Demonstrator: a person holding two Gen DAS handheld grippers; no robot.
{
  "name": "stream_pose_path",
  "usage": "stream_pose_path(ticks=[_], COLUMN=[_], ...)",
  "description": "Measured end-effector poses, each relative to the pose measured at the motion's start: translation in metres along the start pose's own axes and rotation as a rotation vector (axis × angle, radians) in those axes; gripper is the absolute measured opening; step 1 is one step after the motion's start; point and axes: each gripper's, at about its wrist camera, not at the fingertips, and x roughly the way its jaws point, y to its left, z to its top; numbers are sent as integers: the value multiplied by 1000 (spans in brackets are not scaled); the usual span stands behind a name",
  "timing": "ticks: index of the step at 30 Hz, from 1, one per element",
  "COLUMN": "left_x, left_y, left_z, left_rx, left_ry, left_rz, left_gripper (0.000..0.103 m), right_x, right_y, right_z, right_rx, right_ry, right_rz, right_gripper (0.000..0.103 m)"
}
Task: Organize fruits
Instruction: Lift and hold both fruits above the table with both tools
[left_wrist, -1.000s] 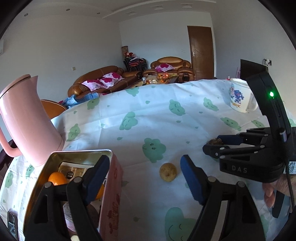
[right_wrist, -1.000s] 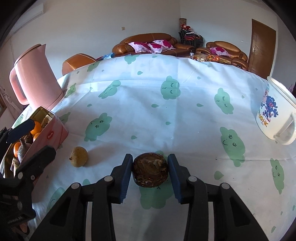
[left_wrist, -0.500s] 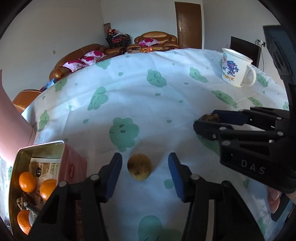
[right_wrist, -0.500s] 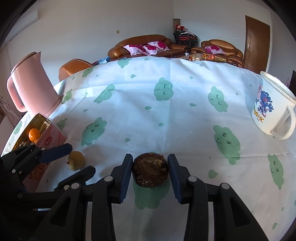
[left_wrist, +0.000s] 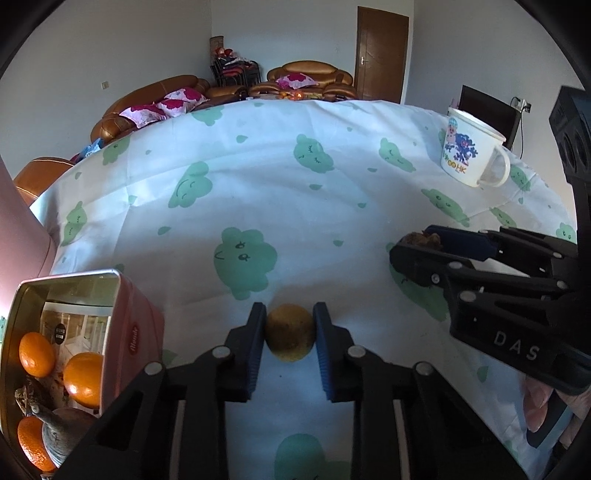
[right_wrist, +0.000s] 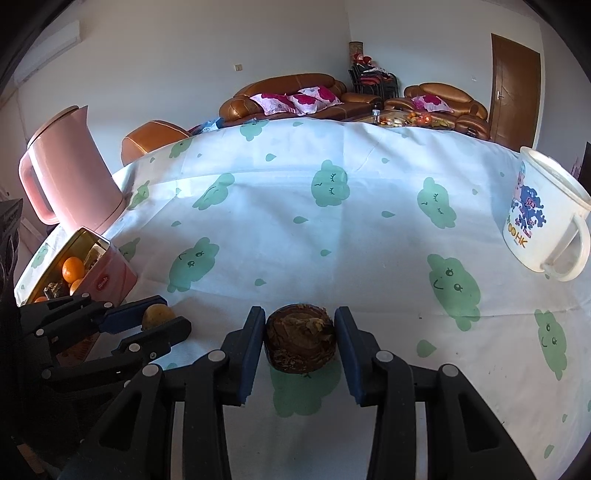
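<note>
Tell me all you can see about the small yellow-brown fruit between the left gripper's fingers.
The small yellow-brown fruit is round, with a dull, speckled skin darker on its left side. It sits on the cloud-print tablecloth, right of the open pink tin. The left gripper has just closed on it; both blue pads press its sides.

left hand-held gripper (left_wrist: 290, 334): black linkage arms, silver round screws, blue ribbed pads (left_wrist: 320, 345). right hand-held gripper (right_wrist: 300, 334) is built alike; its black side carries white "das" lettering (left_wrist: 515, 345) in the left view.
</note>
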Motion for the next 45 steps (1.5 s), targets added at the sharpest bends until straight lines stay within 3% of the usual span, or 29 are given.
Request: stream_pose_path(ticks=[17,45], left_x=[-30,-57], left_y=[-4,-2], left_z=[-2,-10], left_rx=[24,4], left_ry=[-164,-311], left_rz=[41,84], left_gripper=[27,27], right_x=[-22,-47], right_y=[7,14], right_z=[-1,-7], right_rx=[-39,-87], right_ry=[-116,-265], right_rz=[8,20], right_gripper=[41,41])
